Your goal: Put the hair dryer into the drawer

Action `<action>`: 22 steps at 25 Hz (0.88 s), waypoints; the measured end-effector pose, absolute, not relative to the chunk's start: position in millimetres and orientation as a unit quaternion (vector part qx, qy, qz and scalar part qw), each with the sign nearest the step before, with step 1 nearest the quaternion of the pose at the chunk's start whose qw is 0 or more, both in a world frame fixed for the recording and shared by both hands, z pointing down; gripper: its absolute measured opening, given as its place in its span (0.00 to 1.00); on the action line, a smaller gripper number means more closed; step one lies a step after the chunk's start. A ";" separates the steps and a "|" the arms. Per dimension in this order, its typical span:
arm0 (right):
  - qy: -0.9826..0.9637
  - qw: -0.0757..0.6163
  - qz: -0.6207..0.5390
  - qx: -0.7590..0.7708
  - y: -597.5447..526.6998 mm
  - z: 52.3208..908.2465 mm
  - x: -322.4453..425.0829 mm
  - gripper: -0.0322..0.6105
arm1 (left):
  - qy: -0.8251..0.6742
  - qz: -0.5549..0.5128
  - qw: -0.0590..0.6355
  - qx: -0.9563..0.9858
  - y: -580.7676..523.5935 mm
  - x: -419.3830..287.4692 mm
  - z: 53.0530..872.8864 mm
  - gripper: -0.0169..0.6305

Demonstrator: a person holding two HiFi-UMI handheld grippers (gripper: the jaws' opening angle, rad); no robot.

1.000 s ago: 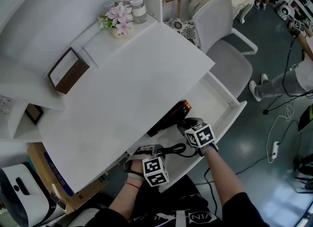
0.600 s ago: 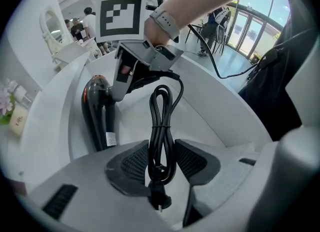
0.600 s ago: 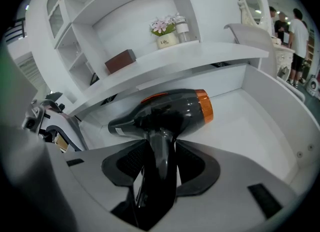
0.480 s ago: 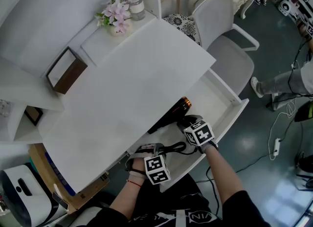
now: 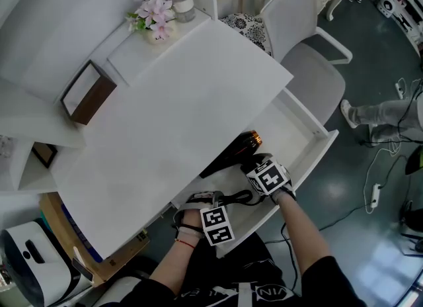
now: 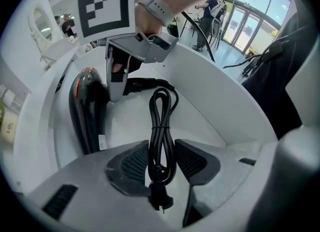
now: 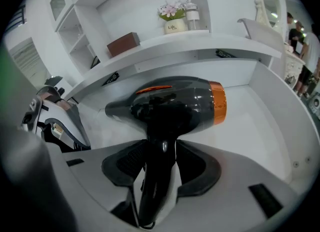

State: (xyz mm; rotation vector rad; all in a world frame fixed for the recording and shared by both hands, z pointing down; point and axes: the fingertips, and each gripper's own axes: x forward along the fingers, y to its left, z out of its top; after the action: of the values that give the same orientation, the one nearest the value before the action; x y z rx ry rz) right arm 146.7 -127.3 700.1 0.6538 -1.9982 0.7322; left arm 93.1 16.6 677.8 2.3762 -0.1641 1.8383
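Placement is nearly done, I judge: my right tongs [image 7: 161,162] clamp the hair dryer [image 7: 175,98] by its handle, low inside the open drawer [image 5: 294,133], while my left tongs [image 6: 162,160] pinch its bundled cord [image 6: 161,111]. Next, both should let go and lift clear. The white surface [image 5: 172,114] overhangs the drawer, and a chair [image 5: 310,67] stands just beside it on dark floor.

Hair dryer [image 5: 231,155] in drawer [image 5: 285,133] w/ cord [image 5: 232,200] beside it.

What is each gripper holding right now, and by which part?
Right gripper grips the dryer by its handle. Left gripper pinches the bundled cord just above the plug.
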 end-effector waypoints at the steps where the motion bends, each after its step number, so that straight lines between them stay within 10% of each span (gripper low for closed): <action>1: -0.805 0.445 0.293 0.262 -126.7 700.7 146.8 0.33 | -0.052 0.612 0.065 0.787 16.9 93.3 679.3 0.29; 22: -0.813 0.438 0.269 0.274 -122.9 672.5 161.9 0.38 | -0.044 0.629 0.038 0.775 16.6 92.1 691.8 0.29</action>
State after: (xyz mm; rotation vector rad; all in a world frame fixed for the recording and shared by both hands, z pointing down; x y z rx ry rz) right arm 161.9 -122.9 672.5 0.6822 -2.0207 0.6701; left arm 92.1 16.6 691.8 2.3793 -0.1347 1.9294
